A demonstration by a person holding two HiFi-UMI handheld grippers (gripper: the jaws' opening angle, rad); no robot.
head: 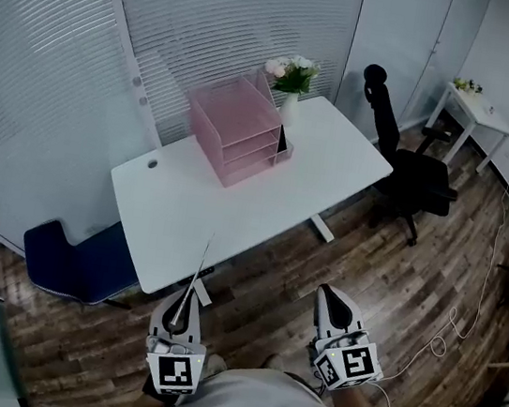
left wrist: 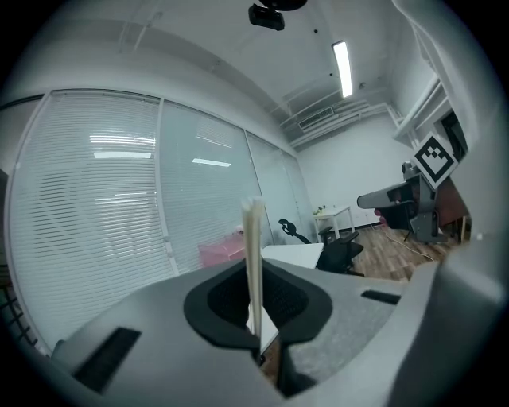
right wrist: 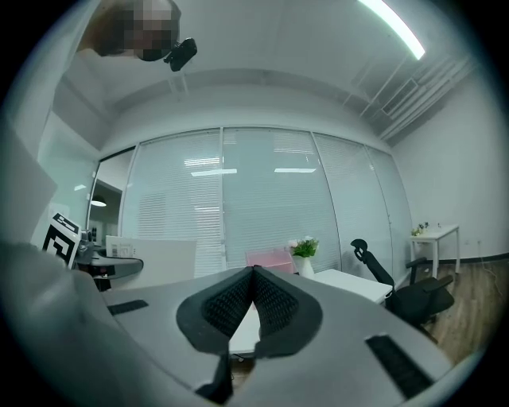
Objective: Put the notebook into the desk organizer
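The notebook (head: 197, 275) is a thin white one, seen edge-on and upright. My left gripper (head: 180, 314) is shut on its lower edge, low in the head view, well short of the desk. In the left gripper view the notebook (left wrist: 253, 238) stands between the pads of my left gripper (left wrist: 254, 274). The pink desk organizer (head: 235, 129) with stacked trays sits at the back of the white desk (head: 168, 213). My right gripper (head: 333, 306) hangs shut and empty beside the left one. From my right gripper (right wrist: 253, 274), the organizer (right wrist: 269, 257) shows far ahead.
A vase of flowers (head: 292, 76) stands right of the organizer. A black office chair (head: 410, 174) is at the desk's right end and a blue chair (head: 75, 261) at its left. A small white table (head: 477, 113) stands far right. A cable (head: 448, 336) lies on the wood floor.
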